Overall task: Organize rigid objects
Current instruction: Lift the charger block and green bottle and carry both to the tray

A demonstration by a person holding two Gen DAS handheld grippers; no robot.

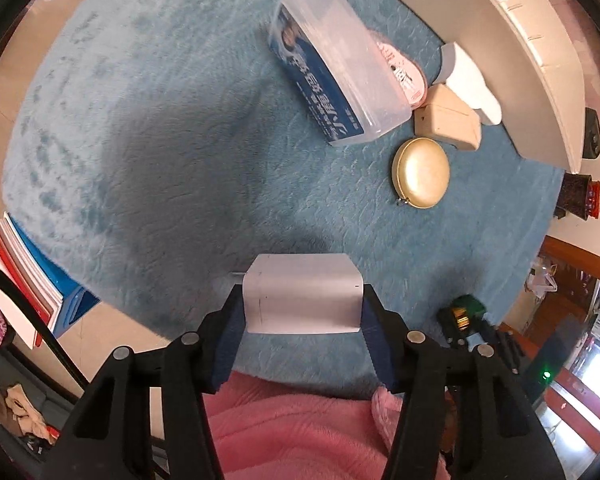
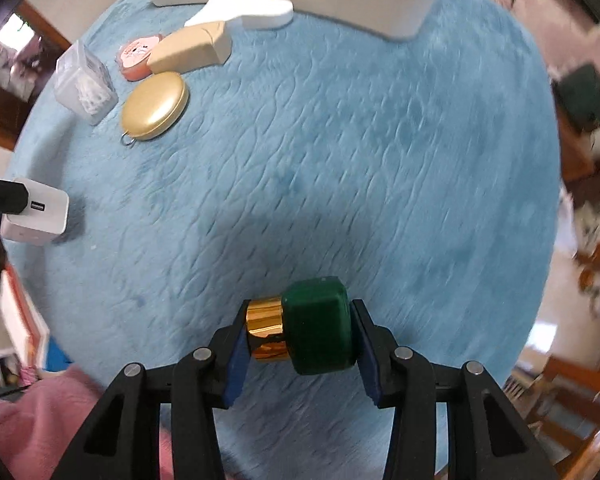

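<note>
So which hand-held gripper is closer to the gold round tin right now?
Left, as far as the views show. The left hand-held gripper, clamped on a white charger, is below-left of the gold round tin; the right hand-held gripper, holding the green-and-gold bottle, looks farther.

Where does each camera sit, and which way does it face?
Left wrist: on the left hand-held gripper, facing down at the blue rug; fingers clamp a white charger; pink sleeve below.
Right wrist: on the right hand-held gripper, facing down; fingers clamp a green-gold bottle.
Shared: rug, gold tin, charger.
</note>
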